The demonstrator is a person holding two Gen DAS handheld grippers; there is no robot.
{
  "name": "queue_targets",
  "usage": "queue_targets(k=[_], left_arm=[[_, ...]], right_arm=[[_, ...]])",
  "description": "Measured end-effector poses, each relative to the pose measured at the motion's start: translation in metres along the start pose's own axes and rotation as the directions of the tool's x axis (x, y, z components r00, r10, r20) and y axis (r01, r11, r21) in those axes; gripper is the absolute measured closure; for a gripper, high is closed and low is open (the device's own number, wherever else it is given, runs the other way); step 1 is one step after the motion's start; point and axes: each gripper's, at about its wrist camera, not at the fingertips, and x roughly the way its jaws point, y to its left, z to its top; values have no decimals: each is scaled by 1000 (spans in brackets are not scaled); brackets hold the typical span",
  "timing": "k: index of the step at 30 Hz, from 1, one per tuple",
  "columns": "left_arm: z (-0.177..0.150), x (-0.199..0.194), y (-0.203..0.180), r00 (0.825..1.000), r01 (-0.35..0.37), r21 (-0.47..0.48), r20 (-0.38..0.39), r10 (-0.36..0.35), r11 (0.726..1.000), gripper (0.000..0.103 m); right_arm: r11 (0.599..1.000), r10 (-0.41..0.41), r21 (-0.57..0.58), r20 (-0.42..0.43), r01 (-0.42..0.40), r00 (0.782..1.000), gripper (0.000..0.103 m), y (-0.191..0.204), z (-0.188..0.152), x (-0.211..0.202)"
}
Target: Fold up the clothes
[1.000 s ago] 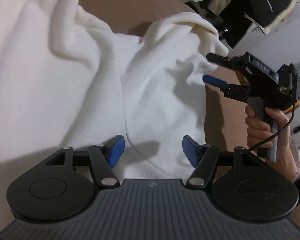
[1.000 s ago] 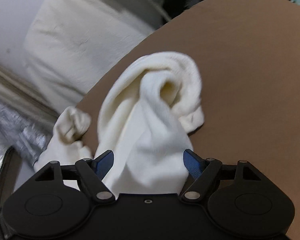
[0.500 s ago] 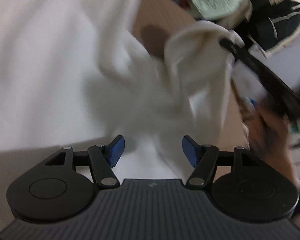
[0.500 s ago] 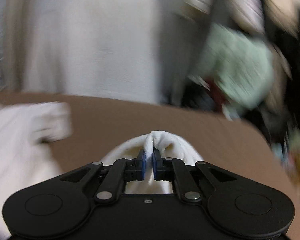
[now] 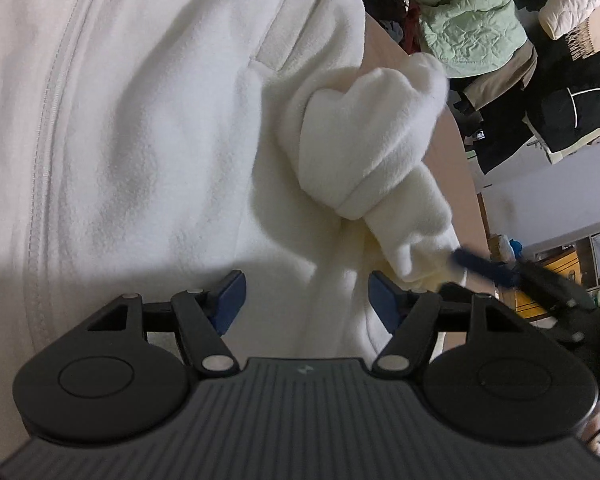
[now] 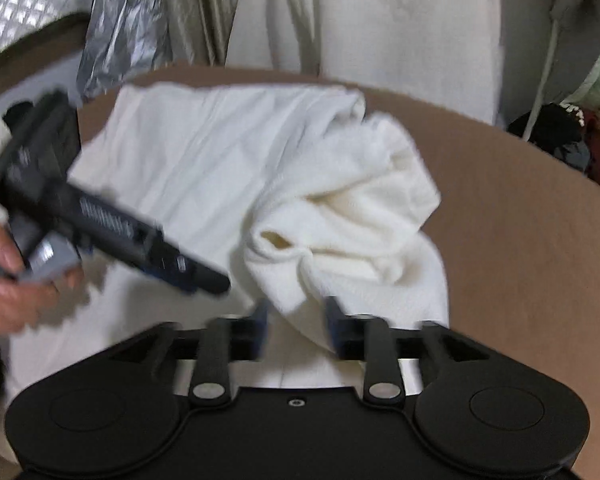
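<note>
The cream fleece garment point(image 6: 228, 168) lies on the brown tabletop point(image 6: 532, 240), its flat body filling the centre and left of the right wrist frame, and one sleeve point(image 6: 352, 216) bunched in soft folds at centre right with the open cuff facing the lens. The right gripper point(image 6: 296, 328) points steeply down at the bottom centre of its frame, its jaws opening with the sleeve fabric lying between the blue pads but not pinched. The left gripper point(image 5: 304, 300) sits at the bottom centre of its frame above the garment body, jaws set moderately wide and gripping nothing, while in the right wrist frame a bare hand point(image 6: 8, 284) holds its handle at the left edge.
</note>
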Motion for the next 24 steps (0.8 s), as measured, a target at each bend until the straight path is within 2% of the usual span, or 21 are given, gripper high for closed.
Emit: queue_targets(k=[1, 3, 6, 9, 11, 12, 13, 14, 15, 16, 17, 18, 19, 20, 21, 22, 23, 24], left_arm=[[0, -3, 0, 1000, -1, 2, 10, 1, 1000, 36], [0, -6, -2, 999, -12, 6, 40, 12, 1000, 36], [5, -8, -7, 996, -31, 40, 79, 27, 999, 36], [7, -10, -6, 995, -38, 52, 92, 34, 998, 35], [8, -9, -5, 995, -39, 47, 91, 35, 998, 35], [9, -6, -6, 995, -41, 46, 95, 36, 998, 35], [10, -3, -8, 994, -42, 44, 99, 37, 998, 34], [11, 0, -10, 994, -39, 42, 103, 34, 998, 33], [12, 2, -12, 993, -28, 40, 112, 23, 999, 30], [12, 1, -13, 992, -17, 42, 123, 11, 999, 30], [11, 0, -15, 990, -11, 42, 144, 4, 999, 30], [9, -3, -17, 984, -13, 36, 178, 6, 999, 30], [8, -5, -18, 979, -8, 23, 206, 3, 1000, 29], [7, -5, -18, 976, 15, 6, 217, -16, 1000, 29], [7, -3, -18, 976, 49, -9, 214, -46, 999, 28], [7, 0, -18, 976, 70, -17, 206, -65, 997, 28], [5, 5, -21, 980, 69, -13, 187, -65, 998, 28], [4, 10, -25, 984, 56, -1, 171, -55, 998, 28]], right_arm=[[1000, -8, 3, 10, 8, 1000, 32, 2, 5, 0], [999, 19, 44, 26, -20, 999, 26, -1, 12, 3], [973, 145, 178, 19, -146, 989, 23, -13, 20, 24], [918, 199, 352, -13, -182, 980, 19, -32, 28, 67], [844, 222, 504, -17, -184, 975, 19, -52, 29, 98], [818, 220, 546, -5, -182, 975, 29, -61, 29, 108], [832, 173, 533, 10, -152, 985, 70, -65, 31, 111], [875, 111, 471, 23, -108, 994, 84, -66, 36, 109], [910, 4, 414, 70, -33, 998, 83, -67, 41, 97], [932, -103, 360, 126, 51, 987, 83, -68, 44, 83], [927, -196, 353, 162, 129, 967, 84, -74, 47, 68], [903, -294, 377, 193, 206, 936, 84, -85, 47, 51], [865, -392, 414, 207, 282, 897, 84, -96, 45, 32], [823, -489, 431, 204, 371, 848, 84, -107, 43, 14], [766, -590, 439, 190, 470, 785, 84, -118, 40, -2], [712, -662, 444, 166, 544, 731, 84, -130, 35, -17], [663, -713, 441, 127, 605, 690, 84, -144, 31, -27], [626, -740, 443, 80, 641, 668, 84, -161, 24, -31]])
